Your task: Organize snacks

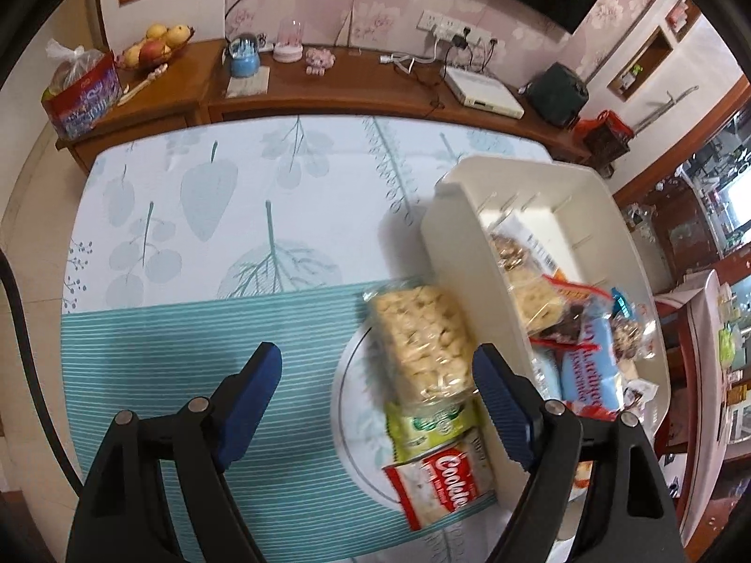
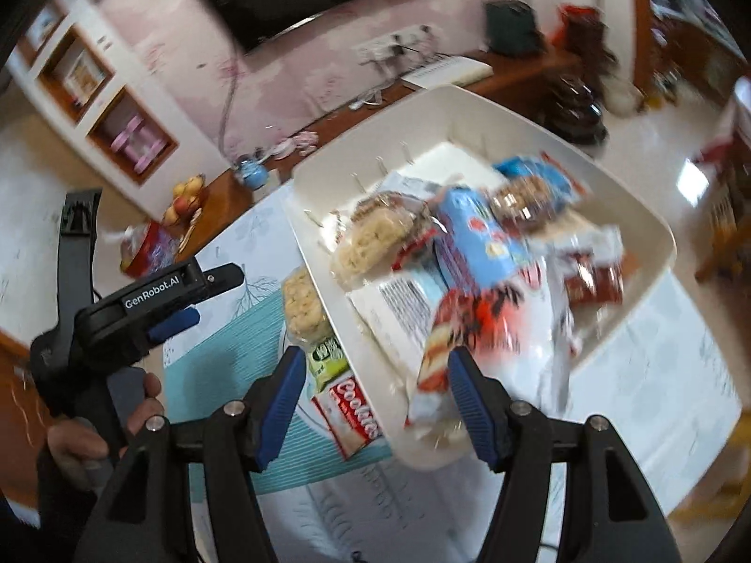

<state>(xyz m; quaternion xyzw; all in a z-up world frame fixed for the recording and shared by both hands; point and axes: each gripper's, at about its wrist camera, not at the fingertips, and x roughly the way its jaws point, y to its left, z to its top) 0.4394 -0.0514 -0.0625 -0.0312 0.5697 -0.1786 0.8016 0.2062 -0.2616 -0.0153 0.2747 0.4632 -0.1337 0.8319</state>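
A: Left wrist view first: the left gripper (image 1: 378, 382) hung with its jaws spread wide and nothing between them. Right of centre lay a clear pack of pale puffed snacks (image 1: 425, 338) beside the white bin (image 1: 462, 253), with a green packet (image 1: 434, 424) and a red Cookies packet (image 1: 446, 485) below it, toward the lower edge. All three rested on a round plate (image 1: 345, 403) on the striped cloth.

B: And the bin itself?

A: Already well filled at the right of the frame, a blue-and-white pack (image 1: 589, 361) among several wrappers. I judged the sorting more than half done, with three packets left outside.

B: What did the right wrist view add?

A: The right gripper (image 2: 373, 394) was spread too, straddling the bin's (image 2: 624, 216) near rim, a red-and-white wrapper (image 2: 439, 356) blurred just beyond its fingertips. I could not tell whether it touched. The bin's whole interior showed, including a blue box (image 2: 474, 244) and dark red sachets (image 2: 593, 281) barely visible from the other side. At mid-left, the left gripper (image 2: 195, 295) appeared from outside, the person's hand (image 2: 94, 431) around its handle. The same three packets lay left of the bin.
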